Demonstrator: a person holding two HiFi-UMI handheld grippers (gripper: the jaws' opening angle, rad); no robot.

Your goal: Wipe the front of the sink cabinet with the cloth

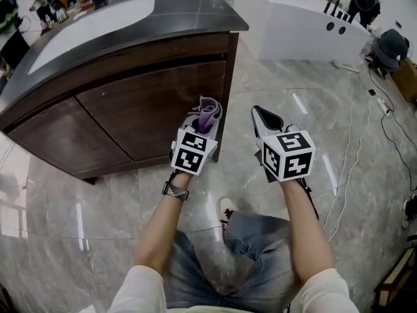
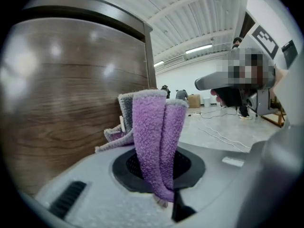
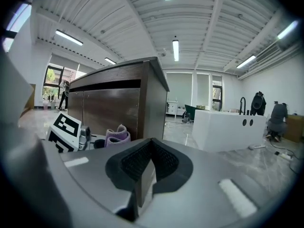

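Observation:
A folded purple cloth (image 1: 208, 115) with a grey edge stands up out of my left gripper (image 1: 206, 117), which is shut on it. In the left gripper view the cloth (image 2: 154, 141) rises right beside the brown wooden door of the sink cabinet (image 2: 61, 103); whether it touches the wood I cannot tell. The cabinet (image 1: 143, 103) has a dark top and two doors, and the cloth is near its right corner. My right gripper (image 1: 266, 118) hovers over the floor right of that corner, jaws shut with nothing between them. The right gripper view shows the cabinet (image 3: 118, 103) and the cloth (image 3: 117, 136).
A grey marble floor (image 1: 313, 116) spreads around the cabinet. A white counter (image 1: 300, 21) with a black tap stands at the back right, cables trail along the floor on the right, and a person's shoe (image 1: 227, 210) is below the grippers.

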